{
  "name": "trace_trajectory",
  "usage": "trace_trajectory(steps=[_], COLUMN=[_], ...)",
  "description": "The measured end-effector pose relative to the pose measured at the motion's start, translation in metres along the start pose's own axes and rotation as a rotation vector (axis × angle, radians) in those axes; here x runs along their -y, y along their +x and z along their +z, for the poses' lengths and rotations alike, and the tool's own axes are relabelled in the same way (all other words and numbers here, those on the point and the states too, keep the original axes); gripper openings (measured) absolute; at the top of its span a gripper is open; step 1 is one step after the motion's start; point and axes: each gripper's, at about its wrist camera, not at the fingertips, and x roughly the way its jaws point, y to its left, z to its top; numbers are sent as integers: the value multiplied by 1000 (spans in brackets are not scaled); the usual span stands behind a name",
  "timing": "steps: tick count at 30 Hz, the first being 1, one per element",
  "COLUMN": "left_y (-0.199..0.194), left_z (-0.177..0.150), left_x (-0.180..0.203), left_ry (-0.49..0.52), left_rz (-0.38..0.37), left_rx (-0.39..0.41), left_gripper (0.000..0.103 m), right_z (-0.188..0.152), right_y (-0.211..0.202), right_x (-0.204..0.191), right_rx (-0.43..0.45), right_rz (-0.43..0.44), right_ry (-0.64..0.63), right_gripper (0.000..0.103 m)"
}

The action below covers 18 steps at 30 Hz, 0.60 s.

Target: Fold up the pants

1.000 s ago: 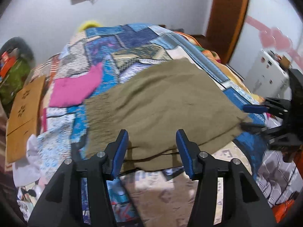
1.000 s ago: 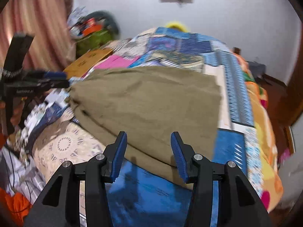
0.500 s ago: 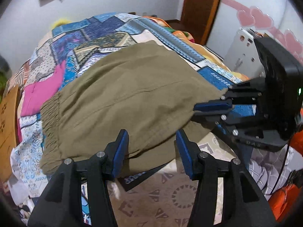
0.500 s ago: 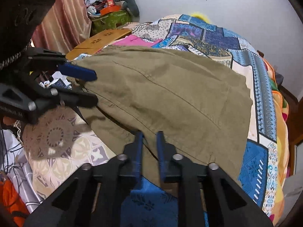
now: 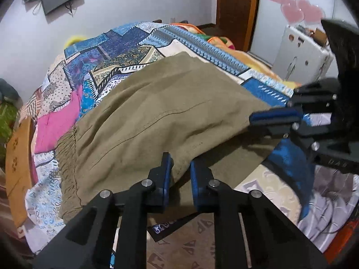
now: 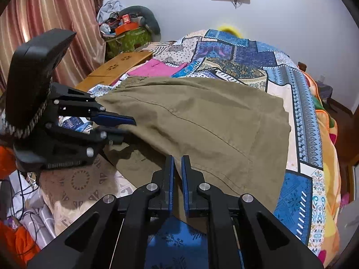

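The olive-green pants (image 5: 157, 116) lie spread on the patchwork bedspread (image 5: 125, 53), elastic waistband at the left. My left gripper (image 5: 181, 168) is shut on the near edge of the pants and lifts it off a lower layer. My right gripper (image 6: 177, 168) is shut on the same near edge further right. The pants (image 6: 202, 121) fill the middle of the right wrist view. Each gripper shows in the other's view, the right gripper (image 5: 264, 121) at right and the left gripper (image 6: 121, 125) at left, both pinching fabric.
A pink cloth (image 5: 56, 127) lies beside the waistband. A wooden board (image 6: 116, 67) sits at the bed's left edge. Clutter (image 6: 128, 29) is piled by the curtain. A white appliance (image 5: 300, 53) and a wooden door (image 5: 235, 11) stand at right. Cables and clothes (image 6: 24, 213) lie below.
Both grippers moved in to the near edge of the pants. The right closed on it first, then the left closed, and the edge is now lifted.
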Motion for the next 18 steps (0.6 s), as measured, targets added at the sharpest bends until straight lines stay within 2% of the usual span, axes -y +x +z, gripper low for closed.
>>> trace_trajectory(steps=[7,13,18], left_y=[-6,-4,-8], left_z=[-11,-23,-27], left_x=[14,13,16], left_ry=[26,-35,-37], left_rz=[-16,-48,-59], left_rx=[-8,-19,-22], left_gripper=[17,16,16], right_z=[-7,-21,-24], right_y=[-12,-8,-18], right_x=[-6,-9,-8], right_rx=[0,-41,-12], right_rz=[14,22,-9], right_ry=[-5,8,25], right_gripper=[4,4,4])
